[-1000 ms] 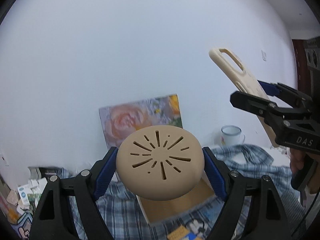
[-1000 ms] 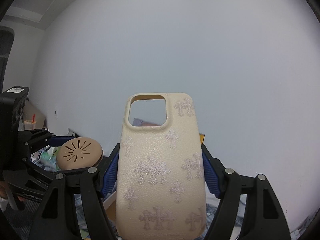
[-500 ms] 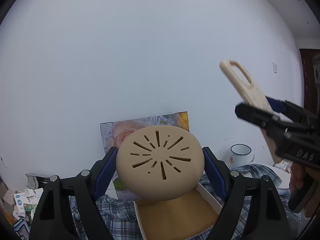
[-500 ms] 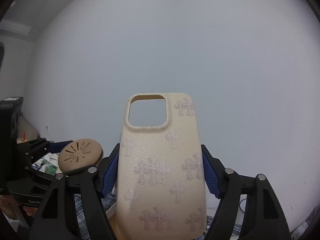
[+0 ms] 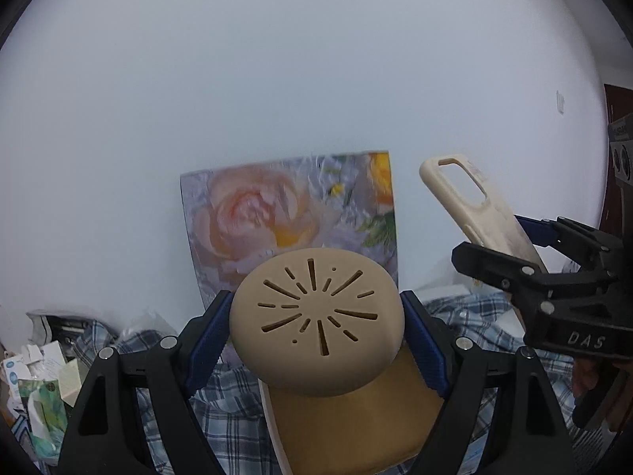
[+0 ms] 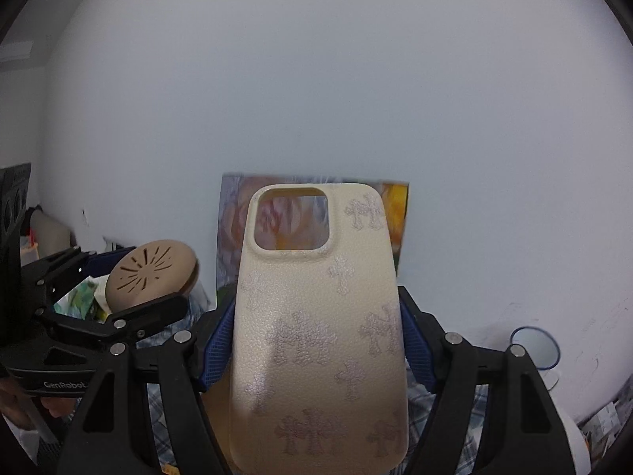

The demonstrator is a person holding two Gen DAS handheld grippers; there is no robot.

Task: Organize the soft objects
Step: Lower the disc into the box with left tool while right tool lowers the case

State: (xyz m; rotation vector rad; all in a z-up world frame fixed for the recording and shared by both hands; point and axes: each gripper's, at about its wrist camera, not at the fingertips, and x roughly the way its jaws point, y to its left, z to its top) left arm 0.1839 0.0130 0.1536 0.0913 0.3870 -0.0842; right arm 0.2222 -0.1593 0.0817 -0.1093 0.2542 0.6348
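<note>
Transport is the step in hand: both soft items are off the worktop and carried toward the shallow tan-lined box (image 5: 356, 419) that lies on the checked cloth (image 5: 221, 407).

In the left wrist view, the left hand-held gripper (image 5: 316, 330) is clamped on the round beige pad (image 5: 316, 322) with its sunburst of slits; the blue pads press its edges at 9 and 3 o'clock, and the disc faces the camera. The box sits directly beneath it, at 6 o'clock from the pad, with the flower painting (image 5: 289, 217) propped against the wall at 12 o'clock.

In the right wrist view, the right hand-held gripper (image 6: 316, 342) is clamped on the cream phone case (image 6: 316, 336), gripping its long sides, camera cut-out at the 12 o'clock end. The case stands upright between the fingers. An enamel mug (image 6: 534, 350) stands at 3 o'clock, well apart.

Next, I judge, each item must be lowered into the box and let go one at a time, since the two hand-held grippers hang near each other and could collide over the opening. Both pieces will likely flex when released, so a low, gentle drop suits them.
</note>
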